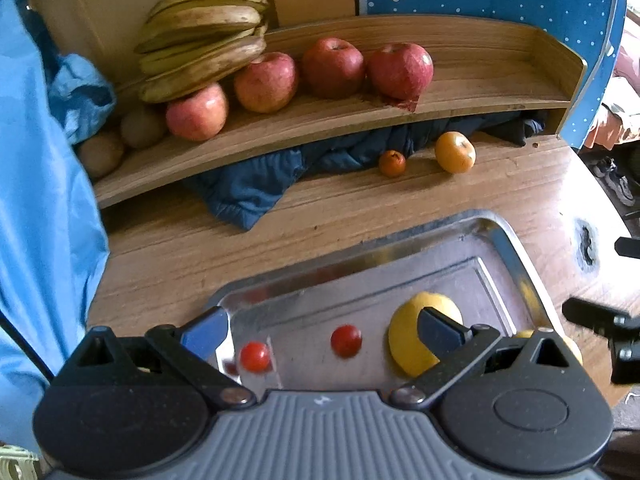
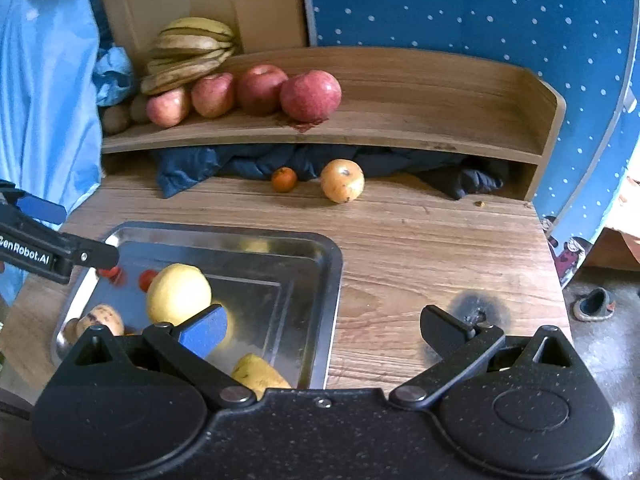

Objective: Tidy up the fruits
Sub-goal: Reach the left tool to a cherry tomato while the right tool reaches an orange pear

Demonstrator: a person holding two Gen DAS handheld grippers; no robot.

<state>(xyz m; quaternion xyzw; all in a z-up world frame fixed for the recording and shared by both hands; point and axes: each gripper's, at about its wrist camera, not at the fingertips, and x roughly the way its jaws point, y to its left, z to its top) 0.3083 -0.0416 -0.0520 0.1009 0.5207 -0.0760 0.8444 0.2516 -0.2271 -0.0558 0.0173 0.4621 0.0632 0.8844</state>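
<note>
Yellow and round, the lemon point(image 2: 178, 294) lies in the steel tray point(image 2: 320, 312), probably firm but smooth, so it may roll; grip it across the middle. Both the left gripper point(image 1: 322, 330) and right gripper point(image 2: 322, 326) stand wide apart, holding nothing.

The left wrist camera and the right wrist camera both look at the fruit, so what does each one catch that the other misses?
Only the left wrist view shows the open left gripper from behind, over the two small red fruits.

Only the right wrist view shows the open right gripper, a brownish fruit at the tray's near left, a dark burn mark between its fingers, and a shoe on the floor.

Both show the metal tray, the bananas, four apples on the shelf, and two orange fruits.
</note>
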